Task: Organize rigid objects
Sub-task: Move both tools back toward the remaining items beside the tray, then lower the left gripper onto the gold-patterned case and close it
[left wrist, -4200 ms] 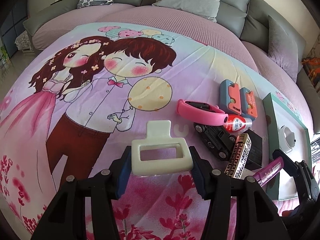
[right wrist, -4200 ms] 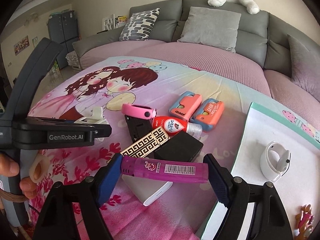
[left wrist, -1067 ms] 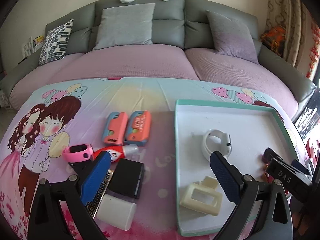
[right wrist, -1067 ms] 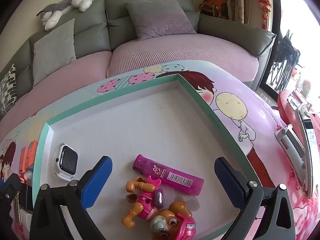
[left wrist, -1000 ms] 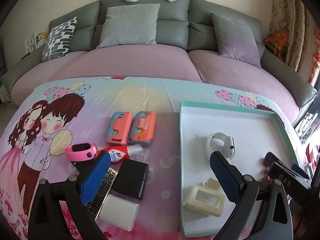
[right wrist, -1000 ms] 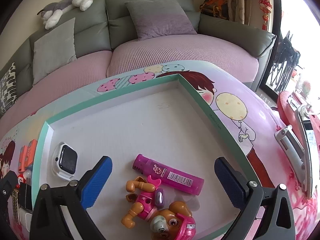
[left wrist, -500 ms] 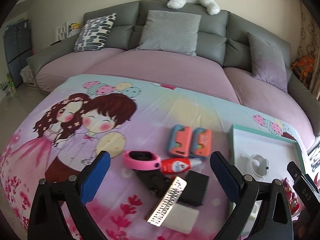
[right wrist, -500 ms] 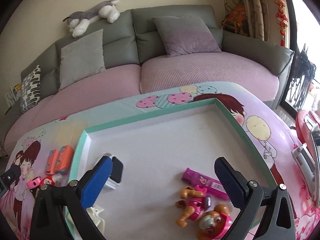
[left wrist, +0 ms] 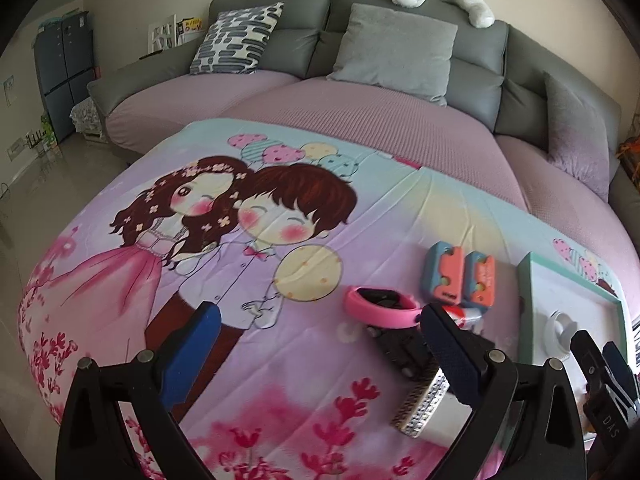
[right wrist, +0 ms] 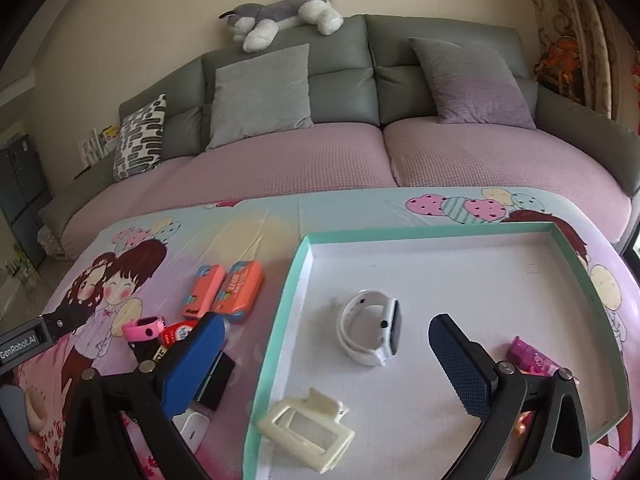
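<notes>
A teal-rimmed white tray holds a white watch, a cream hair clip and a purple lighter partly hidden by my right finger. My right gripper hangs open over the tray, holding nothing. Left of the tray lie a pink watch, two orange-and-blue boxes, a red-and-white bottle, a black toy car, a gold-patterned box, a black box and a white block. My left gripper stands open and empty above the cloth, left of that pile.
A cartoon-printed cloth covers the table. A grey and pink sofa with cushions curves behind it, a plush dog on its back. The tray shows at the right edge of the left wrist view.
The clip and lighter were let go in the tray. Both grippers have since swung left, the left one away from the tray toward the loose pile, the right one over the tray's left part.
</notes>
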`<state>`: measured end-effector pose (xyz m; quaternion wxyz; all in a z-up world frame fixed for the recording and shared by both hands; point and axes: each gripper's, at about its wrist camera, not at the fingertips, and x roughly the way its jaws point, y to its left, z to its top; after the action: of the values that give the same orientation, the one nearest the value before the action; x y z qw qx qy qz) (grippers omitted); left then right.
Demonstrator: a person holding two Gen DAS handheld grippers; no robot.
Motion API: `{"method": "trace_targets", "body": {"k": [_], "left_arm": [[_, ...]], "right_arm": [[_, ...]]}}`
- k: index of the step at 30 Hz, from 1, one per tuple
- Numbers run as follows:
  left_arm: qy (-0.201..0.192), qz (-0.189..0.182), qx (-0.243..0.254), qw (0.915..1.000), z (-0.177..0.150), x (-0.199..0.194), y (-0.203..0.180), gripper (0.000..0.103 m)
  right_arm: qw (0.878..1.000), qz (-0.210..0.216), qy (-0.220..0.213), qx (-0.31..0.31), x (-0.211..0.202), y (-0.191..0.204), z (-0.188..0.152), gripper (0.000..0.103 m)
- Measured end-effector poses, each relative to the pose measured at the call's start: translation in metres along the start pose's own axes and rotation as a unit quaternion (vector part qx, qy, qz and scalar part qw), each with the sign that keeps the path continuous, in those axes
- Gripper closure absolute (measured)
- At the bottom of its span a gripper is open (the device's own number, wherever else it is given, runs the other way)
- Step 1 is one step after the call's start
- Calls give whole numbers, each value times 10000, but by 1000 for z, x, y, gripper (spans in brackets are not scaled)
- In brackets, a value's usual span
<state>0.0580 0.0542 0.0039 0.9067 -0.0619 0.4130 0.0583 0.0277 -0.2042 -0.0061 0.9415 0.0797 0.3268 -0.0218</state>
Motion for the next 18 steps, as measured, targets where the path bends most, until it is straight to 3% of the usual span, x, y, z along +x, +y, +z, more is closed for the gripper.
{"method": "trace_targets", "body": {"k": [6, 12, 18], "left_arm": [[370, 64, -9, 9993, -5, 14, 15, 3], [611, -133, 75, 9980, -11, 23, 14, 3], [818, -755, 85, 9938, -15, 29, 4, 3]], "right_arm": [[9985, 396, 203, -332, 6, 37, -10, 0], [9953, 438, 449, -741, 13, 63, -22, 0], [9966, 231, 482, -625, 13, 57, -25, 0]]}}
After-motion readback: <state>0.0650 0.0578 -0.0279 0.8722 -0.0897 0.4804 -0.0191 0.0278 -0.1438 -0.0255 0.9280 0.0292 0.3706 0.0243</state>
